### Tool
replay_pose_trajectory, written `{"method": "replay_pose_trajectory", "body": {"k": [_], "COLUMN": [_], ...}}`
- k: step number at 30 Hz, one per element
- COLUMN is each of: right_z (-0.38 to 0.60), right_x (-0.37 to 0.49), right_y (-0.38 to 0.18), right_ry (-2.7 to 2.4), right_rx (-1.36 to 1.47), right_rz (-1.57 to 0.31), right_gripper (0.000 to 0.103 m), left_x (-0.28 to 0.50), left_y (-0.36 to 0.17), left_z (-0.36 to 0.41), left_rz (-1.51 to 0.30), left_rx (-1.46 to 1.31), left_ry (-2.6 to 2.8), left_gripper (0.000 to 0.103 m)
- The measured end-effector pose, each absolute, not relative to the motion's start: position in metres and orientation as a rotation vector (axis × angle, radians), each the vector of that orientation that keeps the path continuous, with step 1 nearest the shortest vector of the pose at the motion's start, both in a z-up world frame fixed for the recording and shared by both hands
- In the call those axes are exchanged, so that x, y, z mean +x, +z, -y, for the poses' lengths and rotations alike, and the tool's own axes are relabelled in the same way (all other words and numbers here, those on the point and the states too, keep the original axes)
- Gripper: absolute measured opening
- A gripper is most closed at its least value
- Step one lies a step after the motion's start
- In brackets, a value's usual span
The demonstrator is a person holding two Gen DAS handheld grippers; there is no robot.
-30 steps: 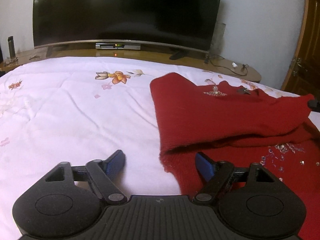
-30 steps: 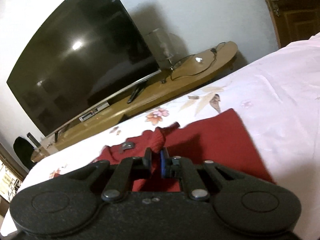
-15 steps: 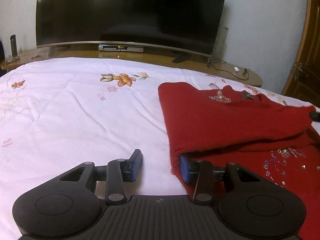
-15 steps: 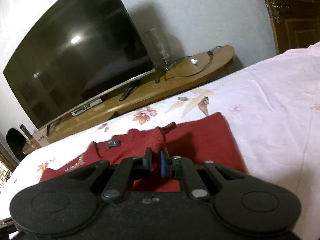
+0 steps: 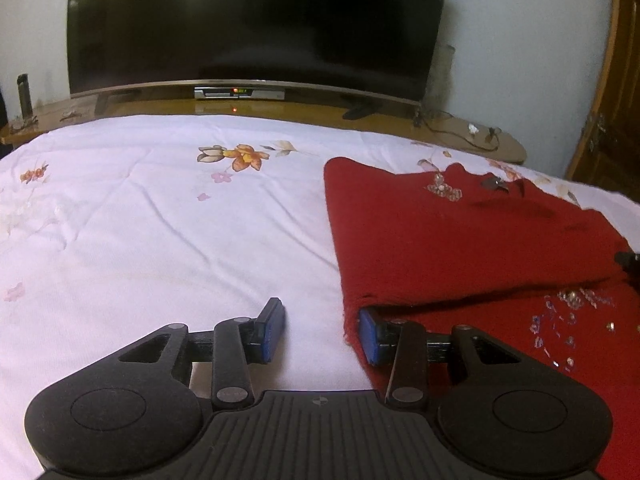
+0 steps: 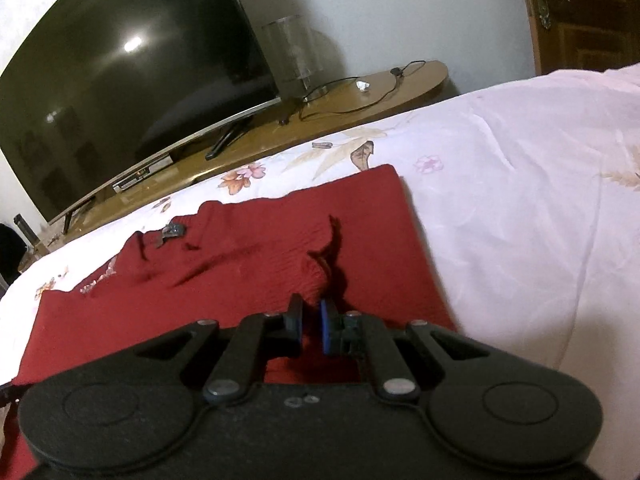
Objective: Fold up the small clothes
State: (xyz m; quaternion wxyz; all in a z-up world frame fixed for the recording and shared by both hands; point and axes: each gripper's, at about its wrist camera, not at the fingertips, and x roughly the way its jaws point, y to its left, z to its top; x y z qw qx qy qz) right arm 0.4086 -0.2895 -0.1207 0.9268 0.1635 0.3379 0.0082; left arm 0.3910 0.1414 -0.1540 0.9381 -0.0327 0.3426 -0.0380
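**A:** Start with the bed. That white floral bedspread is soft and creased, so anything dragged across it will bunch. Beyond it stands the big dark television on its long wooden stand, with cables trailing at the end. None of that is in the way.

**B:** And the garment?

**A:** A red knit sweater, lying on the bedspread's right side in the left wrist view. Its top layer is folded back over the lower one, and clear beads or sequins are scattered over the lower front. A small metallic ornament sits near the neckline.

**B:** What worries you?

**A:** The left gripper. Its jaws stand at a middling gap, one blue finger on bare sheet, the other tucked at the sweater's edge under the folded layer. Nothing is pinched yet. If it closes there it may catch only one layer, or the sheet too, and the fold would skew.

**B:** The right one?

**A:** The right gripper has its jaws nearly together, clamped on a raised pucker of red knit. I'd judge that a thin hold; loose knit could stretch or slip out, and the beads might snag.
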Motion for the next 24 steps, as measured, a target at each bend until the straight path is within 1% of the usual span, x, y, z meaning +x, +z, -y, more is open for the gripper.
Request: {"method": "replay_pose_trajectory", "body": {"k": [1,3,6,9,13,16,18,20,21,22,24], "right_z": [0.291,0.293,0.298,0.299,0.279,0.255,0.244,0.238,0.241,0.249,0.258], "right_x": [0.408,0.401,0.388,0.389,0.412,0.429,0.44,0.451,0.458,0.455,0.455], "right_y": [-0.12,-0.113,-0.098,-0.09,-0.091,-0.093,-0.098,-0.112,-0.123,-0.126,-0.125], "right_ry": [0.022,0.011,0.012,0.029,0.075,0.116,0.133,0.096,0.047,0.049,0.046], "right_rx": [0.338,0.34,0.306,0.274,0.244,0.19,0.186,0.135,0.11,0.127,0.158], "right_rz": [-0.694,-0.664,-0.602,-0.578,-0.591,-0.59,-0.599,-0.647,-0.697,-0.668,-0.674], "right_gripper": [0.015,0.024,0.023,0.022,0.021,0.022,0.022,0.019,0.008,0.007,0.006], "left_x": [0.388,0.377,0.357,0.374,0.429,0.472,0.488,0.483,0.483,0.482,0.479], "left_y": [-0.152,-0.146,-0.125,-0.104,-0.111,-0.136,-0.159,-0.168,-0.167,-0.166,-0.163], "left_z": [-0.142,-0.149,-0.167,-0.166,-0.129,-0.115,-0.11,-0.113,-0.114,-0.116,-0.117], "left_rz": [-0.703,-0.696,-0.593,-0.493,-0.523,-0.62,-0.687,-0.648,-0.65,-0.652,-0.652], "left_rx": [-0.051,-0.043,-0.113,-0.214,-0.211,-0.255,-0.262,-0.274,-0.288,-0.295,-0.287], "left_ry": [-0.091,-0.114,-0.131,-0.186,-0.26,-0.265,-0.216,-0.226,-0.226,-0.226,-0.229], "left_gripper": [0.044,0.054,0.054,0.055,0.056,0.056,0.056,0.056,0.056,0.056,0.056]}}
